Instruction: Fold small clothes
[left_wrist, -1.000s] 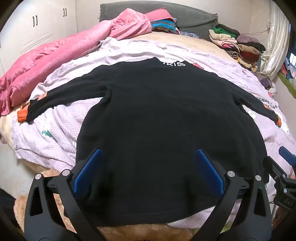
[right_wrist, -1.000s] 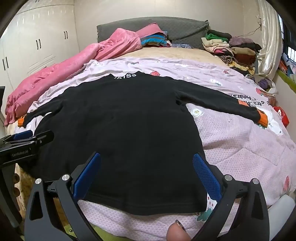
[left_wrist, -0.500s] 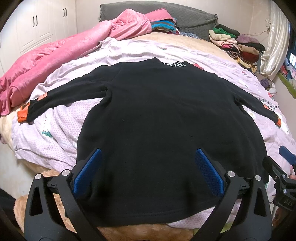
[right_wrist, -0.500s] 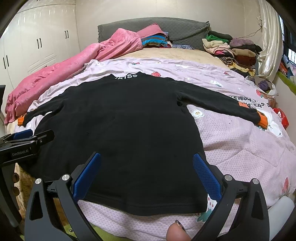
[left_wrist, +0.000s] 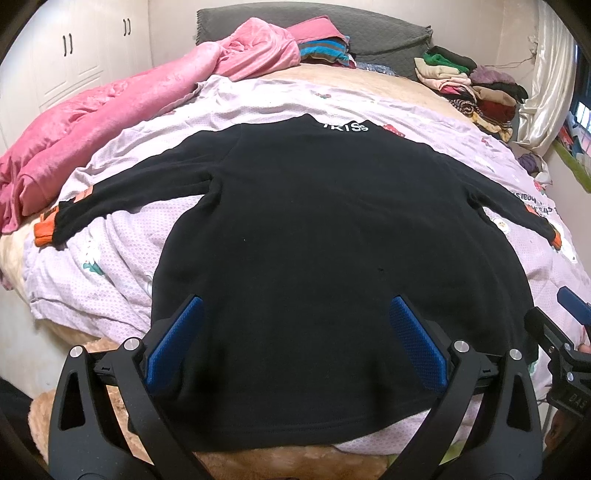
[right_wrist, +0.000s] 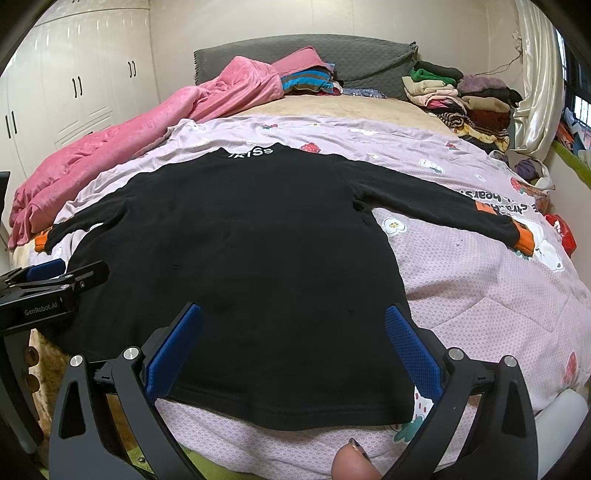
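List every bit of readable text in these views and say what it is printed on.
"IKISS", roughly, first letter unclear: white letters at the collar of the black long-sleeved sweater.
"GenRobot.AI": side of the left hand-held gripper, seen from the right wrist view.
"DAS", partly cut off: body of the right hand-held gripper, seen from the left wrist view.
Upside-down black lettering on the lilac patterned quilt: only "hears" is legible; the rest is too distorted.
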